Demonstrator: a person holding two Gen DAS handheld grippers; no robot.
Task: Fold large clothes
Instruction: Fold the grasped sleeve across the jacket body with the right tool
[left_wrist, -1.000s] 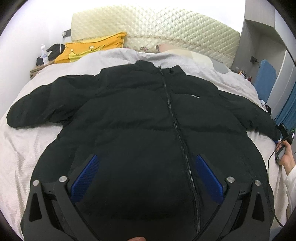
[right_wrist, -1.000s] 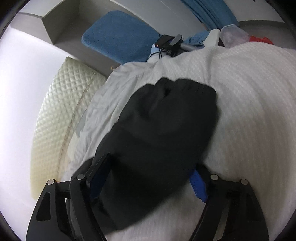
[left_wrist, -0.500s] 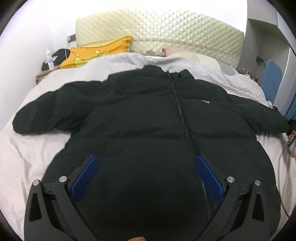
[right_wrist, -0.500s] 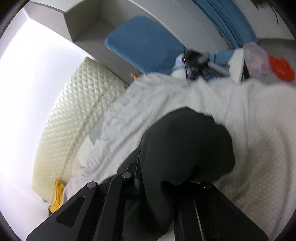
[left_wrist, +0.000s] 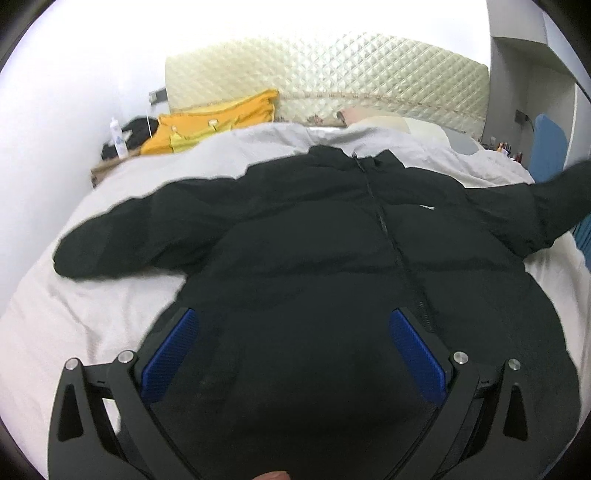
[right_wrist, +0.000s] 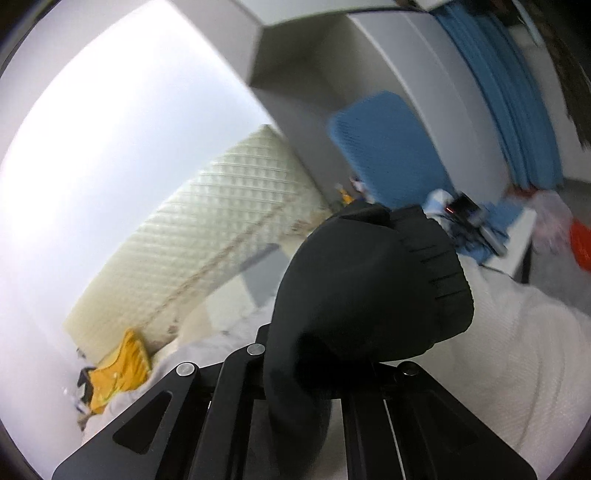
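Observation:
A black puffer jacket (left_wrist: 332, 251) lies front up on the bed, zipper closed, collar toward the headboard. Its left sleeve (left_wrist: 122, 243) rests flat on the cover. Its right sleeve (left_wrist: 561, 195) is lifted off the bed at the right edge of the left wrist view. My left gripper (left_wrist: 295, 332) hovers open over the jacket's hem, blue pads (left_wrist: 166, 354) wide apart with nothing pinched. My right gripper (right_wrist: 314, 365) is shut on that right sleeve's cuff (right_wrist: 373, 280), which bulges over the jaws and hides the pads.
The light bed cover (left_wrist: 74, 325) spreads around the jacket. A quilted cream headboard (left_wrist: 332, 81) stands at the back with a yellow cushion (left_wrist: 214, 118) before it. A blue chair back (right_wrist: 388, 147) and cluttered side table (right_wrist: 472, 221) are beyond the bed's right side.
My right gripper closed on the right sleeve's cuff and lifted it high off the bed, rolling as it rose. The left gripper drifted slightly, staying open over the hem.

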